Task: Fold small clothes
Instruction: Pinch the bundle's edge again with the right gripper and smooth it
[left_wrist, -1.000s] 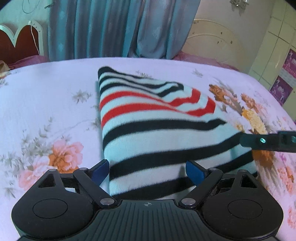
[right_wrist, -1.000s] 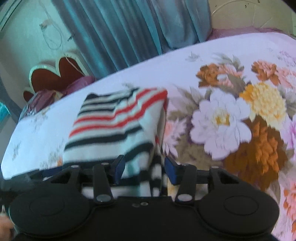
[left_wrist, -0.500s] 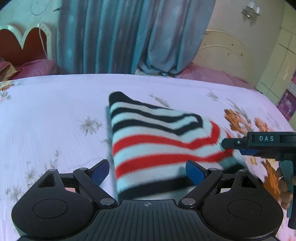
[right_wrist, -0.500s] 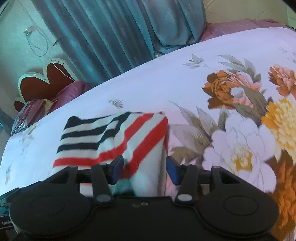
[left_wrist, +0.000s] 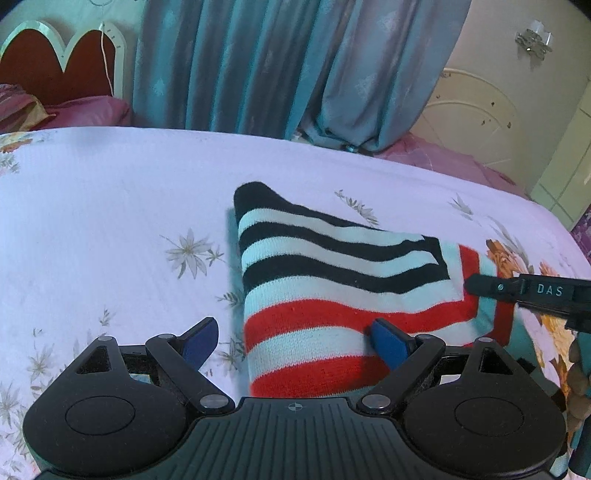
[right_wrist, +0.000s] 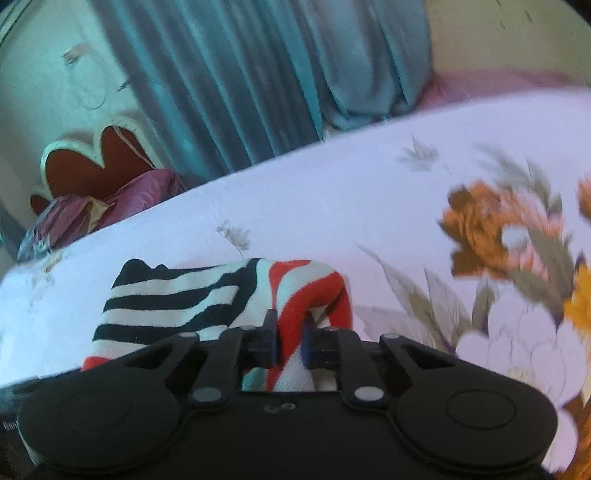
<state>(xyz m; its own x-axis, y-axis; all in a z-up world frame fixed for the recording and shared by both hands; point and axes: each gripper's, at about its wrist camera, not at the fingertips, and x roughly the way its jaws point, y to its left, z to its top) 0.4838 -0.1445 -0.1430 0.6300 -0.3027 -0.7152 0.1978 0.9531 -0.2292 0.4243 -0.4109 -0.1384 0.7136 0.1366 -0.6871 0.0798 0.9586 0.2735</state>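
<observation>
A small striped knit garment (left_wrist: 332, 280), white with black and red bands, lies folded on the floral bed sheet (left_wrist: 110, 221). My left gripper (left_wrist: 295, 341) is open, its blue fingers astride the garment's near left edge. My right gripper (right_wrist: 290, 338) is shut on the garment's red-striped right edge (right_wrist: 295, 317), which bunches up between the fingers. The right gripper also shows at the right of the left wrist view (left_wrist: 524, 291), at the garment's right corner.
The bed sheet (right_wrist: 369, 221) has large orange and white flowers on the right. Blue curtains (left_wrist: 277, 66) hang behind the bed. A red heart-shaped headboard (left_wrist: 55, 62) and purple pillows (right_wrist: 110, 203) are at the far left.
Both grippers moved forward over the garment toward its far end. The right gripper went from open to shut on the red-striped right edge. The left gripper stayed open.
</observation>
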